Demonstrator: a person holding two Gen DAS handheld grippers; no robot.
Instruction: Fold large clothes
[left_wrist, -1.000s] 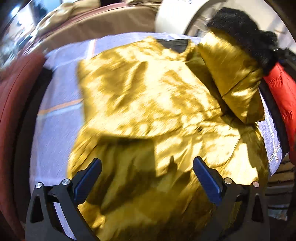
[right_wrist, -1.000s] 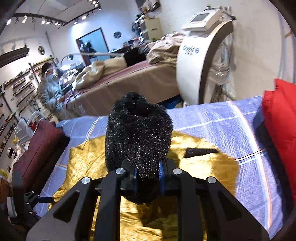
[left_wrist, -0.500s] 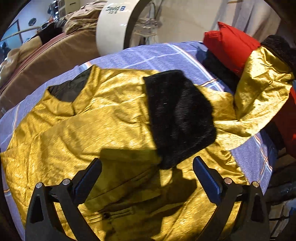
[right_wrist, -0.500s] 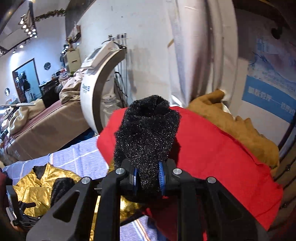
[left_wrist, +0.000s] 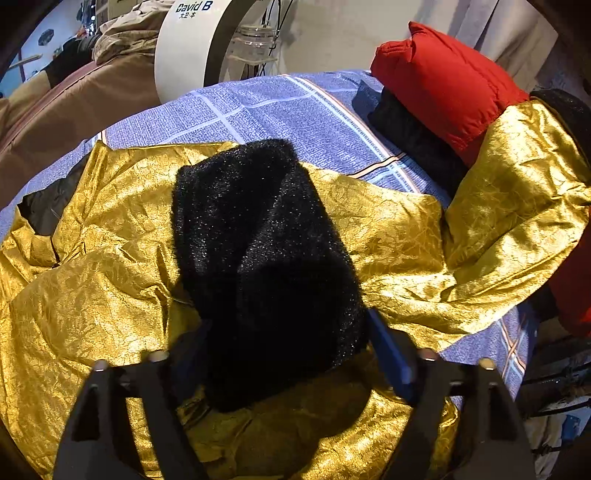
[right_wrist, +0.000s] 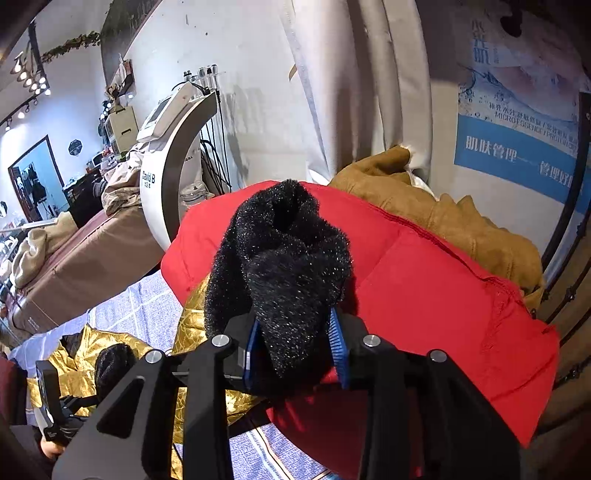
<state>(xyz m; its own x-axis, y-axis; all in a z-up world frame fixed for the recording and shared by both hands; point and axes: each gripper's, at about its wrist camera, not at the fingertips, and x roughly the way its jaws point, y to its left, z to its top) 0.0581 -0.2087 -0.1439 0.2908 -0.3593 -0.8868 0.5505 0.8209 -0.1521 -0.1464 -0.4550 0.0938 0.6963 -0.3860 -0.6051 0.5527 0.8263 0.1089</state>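
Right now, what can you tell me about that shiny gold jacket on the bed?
The gold jacket is crinkled, metallic-looking fabric with a dark lining showing at its neck and two fuzzy black cuffs. It lies spread and rumpled on the blue checked bedsheet. One sleeve is folded over the body, and the left gripper is closing around its cuff. The other sleeve stretches out against the red jacket, its cuff between the opening fingers of the right gripper.
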